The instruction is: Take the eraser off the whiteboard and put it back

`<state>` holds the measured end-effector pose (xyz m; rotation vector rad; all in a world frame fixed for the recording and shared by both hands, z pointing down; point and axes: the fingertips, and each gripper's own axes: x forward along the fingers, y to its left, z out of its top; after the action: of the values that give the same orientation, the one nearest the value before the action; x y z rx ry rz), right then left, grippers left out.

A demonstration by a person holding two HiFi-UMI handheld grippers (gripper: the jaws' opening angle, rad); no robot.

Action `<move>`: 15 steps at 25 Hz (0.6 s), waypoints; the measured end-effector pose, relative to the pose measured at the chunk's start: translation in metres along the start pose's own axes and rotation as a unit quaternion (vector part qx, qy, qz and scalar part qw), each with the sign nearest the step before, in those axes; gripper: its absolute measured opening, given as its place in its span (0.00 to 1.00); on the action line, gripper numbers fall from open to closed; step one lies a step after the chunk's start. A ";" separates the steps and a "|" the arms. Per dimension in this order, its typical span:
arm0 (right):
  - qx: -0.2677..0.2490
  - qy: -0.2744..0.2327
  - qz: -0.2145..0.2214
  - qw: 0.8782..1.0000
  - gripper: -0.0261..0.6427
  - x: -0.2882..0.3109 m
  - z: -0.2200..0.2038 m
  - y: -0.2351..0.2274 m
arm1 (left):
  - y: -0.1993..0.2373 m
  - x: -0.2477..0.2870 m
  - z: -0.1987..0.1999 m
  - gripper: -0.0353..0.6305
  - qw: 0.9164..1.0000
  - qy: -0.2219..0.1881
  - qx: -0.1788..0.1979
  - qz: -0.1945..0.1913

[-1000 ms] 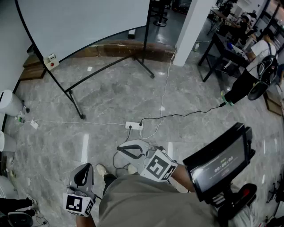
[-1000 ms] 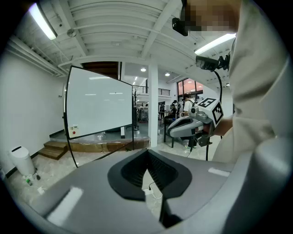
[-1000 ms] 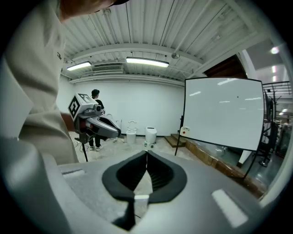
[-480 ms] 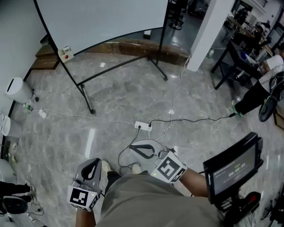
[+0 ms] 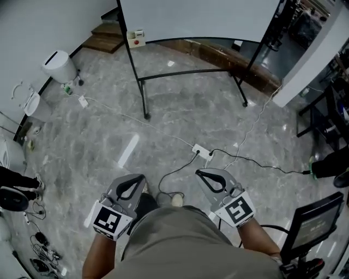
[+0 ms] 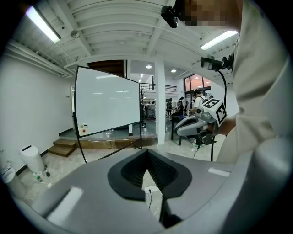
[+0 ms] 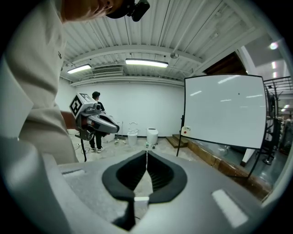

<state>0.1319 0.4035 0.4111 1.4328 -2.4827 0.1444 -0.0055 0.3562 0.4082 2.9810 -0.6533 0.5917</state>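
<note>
Evidently found nothing yet in hand. Noted the grey two-jaw left gripper [image 5: 134, 181] clenched shut on nothing; recorded the same for the matching grey right gripper [image 5: 202, 174]. Located the small white block with a red spot, judged to be the eraser [image 5: 136, 37], at the lower left corner of the tall white whiteboard on its black stand [image 5: 202, 16]. Placed it well apart from both grippers, ahead across the grey marble floor [image 5: 180, 120] and off to the left. Judged the left gripper the nearer, though only slightly. Could not settle the eraser's long axis: too small in every view. Could not tell whether mounted on the board face or the frame post. Observed the whiteboard's upper part cut off in the head view.
</note>
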 end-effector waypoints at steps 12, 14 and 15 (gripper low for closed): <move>0.012 0.024 0.006 1.000 0.06 0.088 0.005 -0.021 | 0.090 0.010 -0.011 0.06 1.000 0.005 -0.025 0.013; 0.008 0.030 0.003 1.000 0.06 0.108 0.011 -0.026 | 0.111 0.019 -0.007 0.06 1.000 -0.012 -0.027 0.002; 0.006 0.035 0.000 0.999 0.06 0.118 0.015 -0.030 | 0.123 0.024 -0.005 0.06 0.999 -0.019 -0.027 -0.002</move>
<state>0.0992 0.2867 0.4287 1.4081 -2.4300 0.2054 -0.0375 0.2350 0.4154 2.9488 -0.6546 0.5112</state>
